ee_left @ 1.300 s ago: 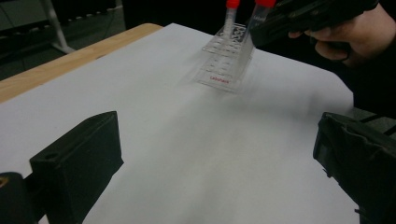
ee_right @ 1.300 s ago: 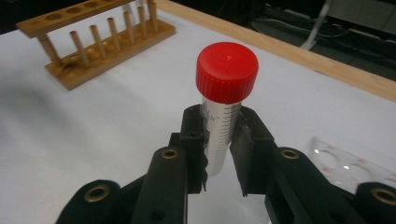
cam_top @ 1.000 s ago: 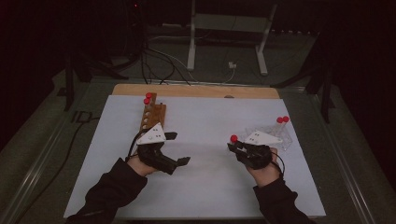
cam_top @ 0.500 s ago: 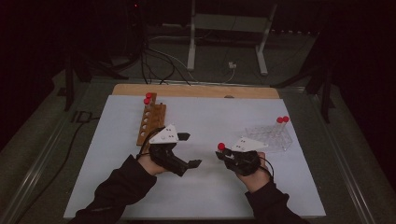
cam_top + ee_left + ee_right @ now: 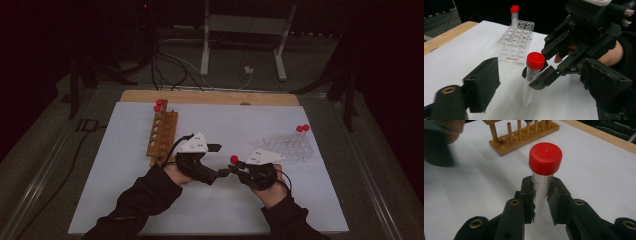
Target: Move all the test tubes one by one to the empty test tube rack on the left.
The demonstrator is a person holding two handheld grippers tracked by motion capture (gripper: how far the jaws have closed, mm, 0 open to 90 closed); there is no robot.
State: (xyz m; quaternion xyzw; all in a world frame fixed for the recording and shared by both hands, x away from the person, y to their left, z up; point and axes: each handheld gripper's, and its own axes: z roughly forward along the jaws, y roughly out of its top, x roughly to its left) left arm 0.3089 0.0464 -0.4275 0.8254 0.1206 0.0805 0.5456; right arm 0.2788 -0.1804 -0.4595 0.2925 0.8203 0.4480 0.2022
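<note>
Above the white mat (image 5: 125, 165), right claw (image 5: 541, 202) pinches tube (image 5: 541, 190); left claw (image 5: 534, 82), seemingly apart, has been closing.

**Capped tube sitting between the left tool's jaws**

The right tool (image 5: 541, 78) is gripping a clear tube (image 5: 530, 80) with a red cap, holding it upright ahead of the left tool (image 5: 539, 85), whose jaws have just been closing on either side without touching it. Beyond the tube, a clear rack (image 5: 515, 43) is standing on the white bench (image 5: 461, 50), carrying two more red-capped tubes (image 5: 514, 15).
</note>
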